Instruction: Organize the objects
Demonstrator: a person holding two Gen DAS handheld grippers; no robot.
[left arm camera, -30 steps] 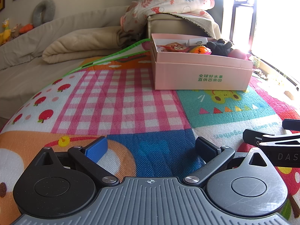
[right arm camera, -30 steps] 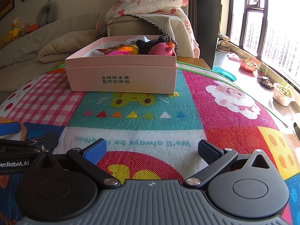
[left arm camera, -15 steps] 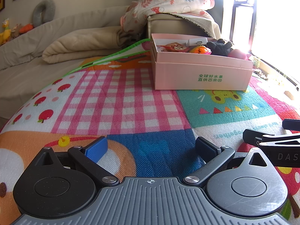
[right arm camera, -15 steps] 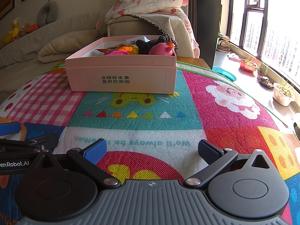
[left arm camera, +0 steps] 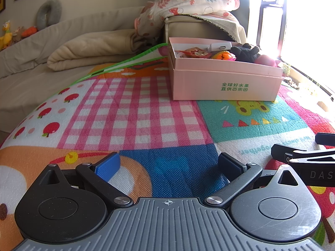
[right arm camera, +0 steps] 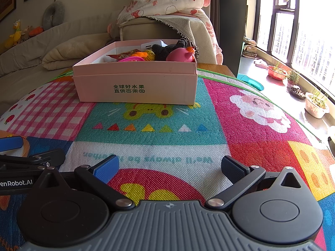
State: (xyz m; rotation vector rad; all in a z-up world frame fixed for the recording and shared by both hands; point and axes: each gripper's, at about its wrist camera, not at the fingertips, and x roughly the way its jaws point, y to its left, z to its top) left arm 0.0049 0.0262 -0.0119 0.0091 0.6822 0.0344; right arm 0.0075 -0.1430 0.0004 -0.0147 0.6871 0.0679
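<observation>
A pink cardboard box (left arm camera: 226, 83) with green characters stands at the far side of the colourful play mat (left arm camera: 134, 115); it also shows in the right wrist view (right arm camera: 136, 87). Inside lie a black plush toy (right arm camera: 165, 50), a pink toy (right arm camera: 181, 55), orange and yellow toys (right arm camera: 146, 54) and a white item (left arm camera: 219, 46). My left gripper (left arm camera: 167, 166) is open and empty, low over the mat. My right gripper (right arm camera: 168, 167) is open and empty beside it, well short of the box.
A beige sofa with a folded blanket (left arm camera: 90, 50) lies behind the mat. A floral quilt (right arm camera: 167, 2) drapes the armrest behind the box. Potted plants (right arm camera: 316, 104) stand on the floor by the window at right. The mat's right edge drops to the floor.
</observation>
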